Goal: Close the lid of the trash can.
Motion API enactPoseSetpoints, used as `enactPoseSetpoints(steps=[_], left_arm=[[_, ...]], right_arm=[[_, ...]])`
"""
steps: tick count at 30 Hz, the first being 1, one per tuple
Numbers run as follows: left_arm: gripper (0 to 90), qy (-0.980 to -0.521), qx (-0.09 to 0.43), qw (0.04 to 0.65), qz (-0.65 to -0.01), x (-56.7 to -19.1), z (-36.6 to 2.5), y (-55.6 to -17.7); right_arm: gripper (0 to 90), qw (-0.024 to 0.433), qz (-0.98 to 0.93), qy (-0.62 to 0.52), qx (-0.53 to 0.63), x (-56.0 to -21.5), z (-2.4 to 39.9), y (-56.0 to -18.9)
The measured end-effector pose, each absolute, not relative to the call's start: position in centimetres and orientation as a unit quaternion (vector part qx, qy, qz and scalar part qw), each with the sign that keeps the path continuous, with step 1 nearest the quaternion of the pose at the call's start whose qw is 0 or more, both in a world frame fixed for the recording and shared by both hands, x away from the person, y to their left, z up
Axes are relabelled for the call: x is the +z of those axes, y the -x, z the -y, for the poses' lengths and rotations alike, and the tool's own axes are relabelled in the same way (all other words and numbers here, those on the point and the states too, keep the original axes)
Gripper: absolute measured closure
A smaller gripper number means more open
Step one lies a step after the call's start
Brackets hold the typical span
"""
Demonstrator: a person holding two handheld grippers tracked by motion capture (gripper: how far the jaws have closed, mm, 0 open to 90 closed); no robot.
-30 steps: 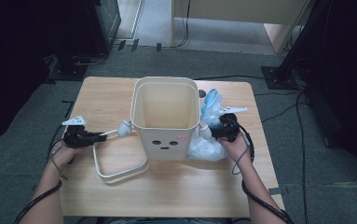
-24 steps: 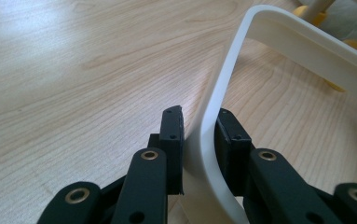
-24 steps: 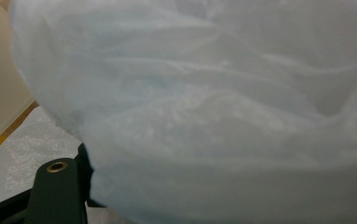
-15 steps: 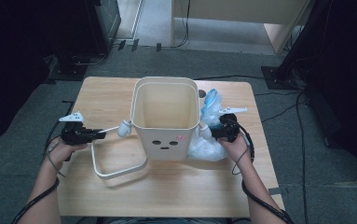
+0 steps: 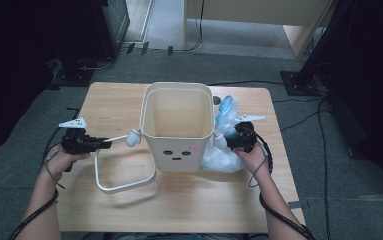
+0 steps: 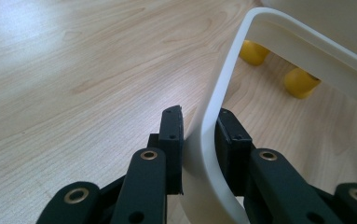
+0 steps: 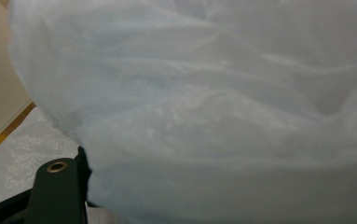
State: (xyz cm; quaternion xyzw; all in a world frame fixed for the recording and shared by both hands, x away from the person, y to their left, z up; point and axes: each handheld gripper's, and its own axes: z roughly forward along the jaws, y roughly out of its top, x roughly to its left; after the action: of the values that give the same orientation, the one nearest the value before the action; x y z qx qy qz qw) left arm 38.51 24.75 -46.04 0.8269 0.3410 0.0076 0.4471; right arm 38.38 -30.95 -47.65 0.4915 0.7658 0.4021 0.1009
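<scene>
The left gripper view shows the left gripper (image 6: 199,140) with both pads pressed against a white rectangular frame (image 6: 213,116), and two yellow feet (image 6: 299,83) beneath it; the high view places this cream-white, round-cornered frame (image 5: 124,172) left of the bin (image 5: 179,130), lifted above the table (image 5: 179,210). The right gripper (image 5: 229,141) grips the translucent plastic bag (image 7: 213,107) beside the bin's right wall, jaws partly closed.
</scene>
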Motion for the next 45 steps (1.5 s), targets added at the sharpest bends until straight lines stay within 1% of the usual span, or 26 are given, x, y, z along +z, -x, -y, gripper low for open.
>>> enactPoseSetpoints(steps=[5,13,22,32,39,41,43,45], left_arm=[[74.9,-0.822,0.003,0.453,-0.345,-45.2,-25.2,-38.3],[74.7,-0.823,-0.006,0.453,-0.342,-44.0,-24.6,-38.1],[74.5,-0.824,-0.003,0.453,-0.34,-42.7,-24.6,-37.8],[74.5,-0.813,-0.003,0.473,-0.341,-41.3,-25.3,-37.4],[74.4,-0.818,-0.005,0.469,-0.332,-40.5,-25.4,-37.1],[74.4,-0.825,-0.011,0.464,-0.324,-40.4,-25.2,-37.7],[74.5,-0.829,-0.01,0.452,-0.329,-40.4,-25.3,-38.0],[74.3,-0.829,-0.012,0.456,-0.325,-40.4,-25.5,-38.0]], right_arm=[[28.6,0.102,-0.767,-0.49,0.402,-47.7,30.9,-38.4],[28.6,0.103,-0.768,-0.488,0.402,-47.6,30.9,-38.5],[28.6,0.102,-0.769,-0.488,0.4,-47.6,30.9,-38.4],[28.6,0.103,-0.77,-0.488,0.399,-47.6,30.8,-38.4],[28.6,0.101,-0.769,-0.488,0.399,-47.6,30.7,-38.4],[28.6,0.101,-0.768,-0.489,0.402,-47.6,30.7,-38.3],[28.6,0.099,-0.767,-0.487,0.404,-47.7,30.6,-38.3],[28.6,0.1,-0.769,-0.487,0.401,-47.6,30.5,-38.2]])
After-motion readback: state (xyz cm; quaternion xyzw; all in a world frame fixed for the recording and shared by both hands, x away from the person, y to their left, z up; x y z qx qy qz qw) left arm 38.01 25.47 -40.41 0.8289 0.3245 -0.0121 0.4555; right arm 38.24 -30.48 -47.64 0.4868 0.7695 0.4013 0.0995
